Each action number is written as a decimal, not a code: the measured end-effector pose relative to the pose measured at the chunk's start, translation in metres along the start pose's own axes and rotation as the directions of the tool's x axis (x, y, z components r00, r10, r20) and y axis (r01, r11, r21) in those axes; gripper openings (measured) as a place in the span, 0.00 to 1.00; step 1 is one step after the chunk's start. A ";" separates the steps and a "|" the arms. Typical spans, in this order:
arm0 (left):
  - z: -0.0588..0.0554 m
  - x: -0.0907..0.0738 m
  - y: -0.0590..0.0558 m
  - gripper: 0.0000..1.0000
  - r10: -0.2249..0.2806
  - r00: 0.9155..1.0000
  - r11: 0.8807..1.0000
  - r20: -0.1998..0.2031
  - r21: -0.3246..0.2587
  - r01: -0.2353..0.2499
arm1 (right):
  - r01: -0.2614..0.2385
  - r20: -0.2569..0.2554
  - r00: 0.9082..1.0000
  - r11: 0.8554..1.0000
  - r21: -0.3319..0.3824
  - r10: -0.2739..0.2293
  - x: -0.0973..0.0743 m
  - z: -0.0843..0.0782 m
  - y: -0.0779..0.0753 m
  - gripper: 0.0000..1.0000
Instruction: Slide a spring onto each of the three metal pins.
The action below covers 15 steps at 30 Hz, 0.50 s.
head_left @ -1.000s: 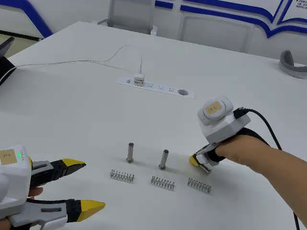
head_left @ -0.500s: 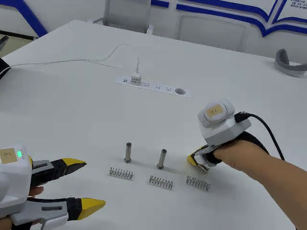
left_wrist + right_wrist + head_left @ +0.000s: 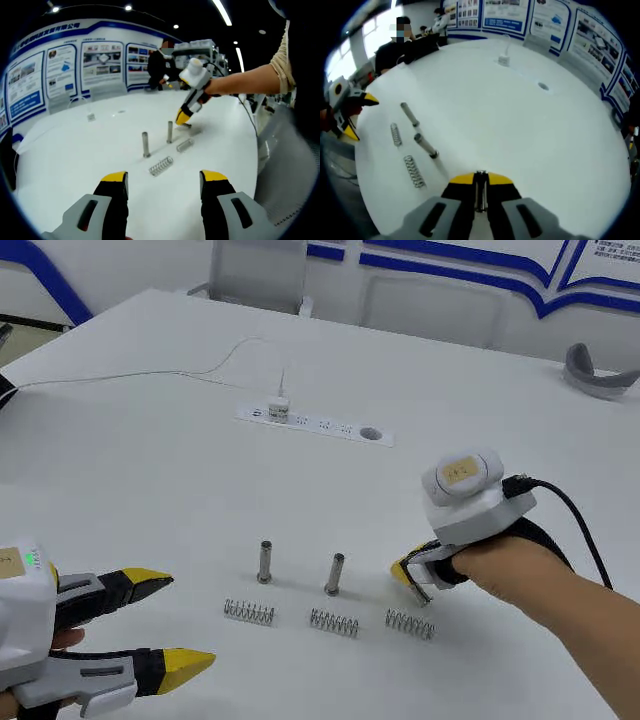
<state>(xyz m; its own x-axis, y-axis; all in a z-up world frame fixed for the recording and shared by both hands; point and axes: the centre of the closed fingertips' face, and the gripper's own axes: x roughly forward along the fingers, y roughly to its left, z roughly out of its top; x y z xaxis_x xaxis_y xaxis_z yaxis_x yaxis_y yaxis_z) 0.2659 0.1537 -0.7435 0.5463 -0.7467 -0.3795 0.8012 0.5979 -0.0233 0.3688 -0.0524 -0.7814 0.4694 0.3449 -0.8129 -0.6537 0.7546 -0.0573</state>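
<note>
Two pins stand upright; the right hand-held gripper clamps a third pin, the left hand-held gripper gapes.

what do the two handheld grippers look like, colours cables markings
Both have white housings and dark jaws tipped in yellow. The left gripper carries a tan sticker and a small green light. The right gripper has a rounded white top with a tan label, and a black cable leaves its rear.
</note>
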 end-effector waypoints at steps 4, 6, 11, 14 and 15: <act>0.004 0.000 -0.002 0.59 -0.004 1.000 1.000 0.000 0.010 0.004 | 0.000 0.022 1.000 1.000 0.011 0.000 -0.006 0.001 0.001 0.09; 0.006 0.001 -0.003 0.59 -0.005 1.000 1.000 0.000 0.016 0.005 | 0.000 0.033 0.999 1.000 0.019 -0.001 -0.009 0.001 0.001 0.09; 0.010 0.000 -0.006 0.58 -0.006 1.000 1.000 0.000 0.028 0.006 | -0.007 0.053 0.999 0.999 0.040 0.005 -0.015 -0.002 0.004 0.09; 0.012 -0.001 -0.007 0.58 -0.006 1.000 0.999 0.001 0.032 0.006 | -0.007 0.069 0.998 0.999 0.046 0.004 -0.019 -0.003 0.005 0.09; 0.013 -0.001 -0.008 0.58 -0.005 1.000 0.999 0.001 0.035 0.005 | -0.006 0.075 0.997 0.999 0.047 0.003 -0.021 -0.003 0.005 0.09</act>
<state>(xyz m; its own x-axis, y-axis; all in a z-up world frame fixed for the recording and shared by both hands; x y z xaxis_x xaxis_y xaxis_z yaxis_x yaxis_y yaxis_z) 0.2622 0.1461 -0.7311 0.5423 -0.7501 -0.3786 0.8120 0.5836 0.0069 0.3537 -0.0576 -0.7665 0.5109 0.3879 -0.7671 -0.6281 0.7778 -0.0249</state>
